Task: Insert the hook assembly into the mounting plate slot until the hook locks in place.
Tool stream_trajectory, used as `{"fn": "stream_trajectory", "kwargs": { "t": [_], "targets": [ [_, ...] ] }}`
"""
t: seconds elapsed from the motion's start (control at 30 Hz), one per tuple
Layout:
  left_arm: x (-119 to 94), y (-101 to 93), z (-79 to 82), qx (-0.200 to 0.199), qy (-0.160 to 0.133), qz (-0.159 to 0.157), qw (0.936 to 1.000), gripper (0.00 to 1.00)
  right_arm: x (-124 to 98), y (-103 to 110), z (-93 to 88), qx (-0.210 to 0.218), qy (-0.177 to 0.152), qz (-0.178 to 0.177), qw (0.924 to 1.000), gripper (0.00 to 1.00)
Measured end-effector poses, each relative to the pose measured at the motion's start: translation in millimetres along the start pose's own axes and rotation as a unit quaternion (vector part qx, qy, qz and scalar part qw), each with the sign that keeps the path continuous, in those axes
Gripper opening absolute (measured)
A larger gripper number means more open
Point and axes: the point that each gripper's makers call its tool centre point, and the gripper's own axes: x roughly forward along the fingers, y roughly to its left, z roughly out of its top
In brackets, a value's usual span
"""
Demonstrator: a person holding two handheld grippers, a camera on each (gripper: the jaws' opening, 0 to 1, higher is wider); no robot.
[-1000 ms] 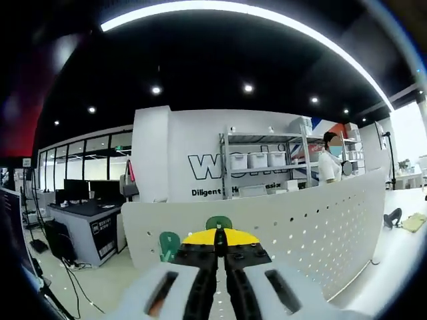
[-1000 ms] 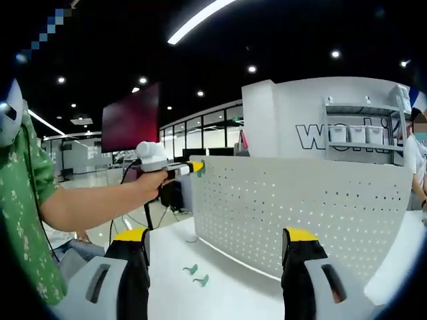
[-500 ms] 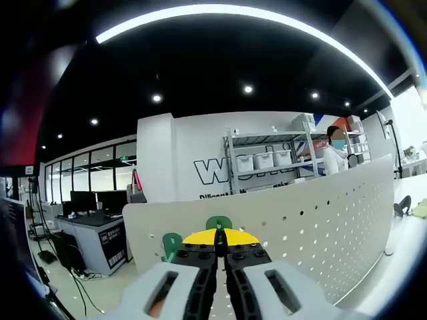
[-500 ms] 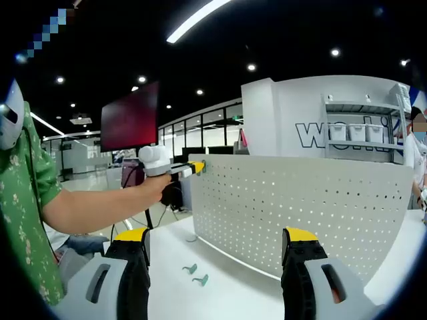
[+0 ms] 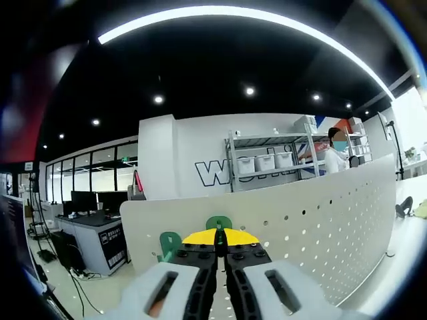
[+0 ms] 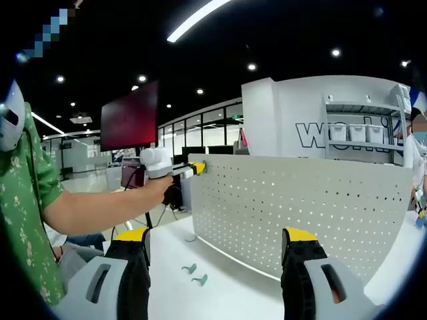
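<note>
Left gripper (image 5: 220, 248) with jaws pressed together on a green plastic hook (image 5: 219, 223), its rounded top poking above the yellow tips, held up at the top edge of the upright white perforated mounting plate (image 5: 320, 220). Just beside, a second green hook (image 5: 169, 243) seated on the plate's corner. Right gripper (image 6: 217, 257) spread wide, holding nothing, hovering over the white tabletop (image 6: 233, 293) facing the plate. Two more small green hooks (image 6: 193, 275) lying loose on the tabletop near the plate's foot. Beyond, a metal storage shelf (image 5: 267, 163) with white bins.
</note>
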Motion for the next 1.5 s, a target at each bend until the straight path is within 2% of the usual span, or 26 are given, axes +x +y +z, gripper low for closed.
{"fn": "stream_trajectory", "kwargs": {
  "t": [1.5],
  "targets": [
    [6.0,0.7,-8.9,0.000,0.002,0.002,1.0000,0.02,3.2,-1.2,-2.8,0.001,0.009,0.002,1.0000,0.81]
  ]
}}
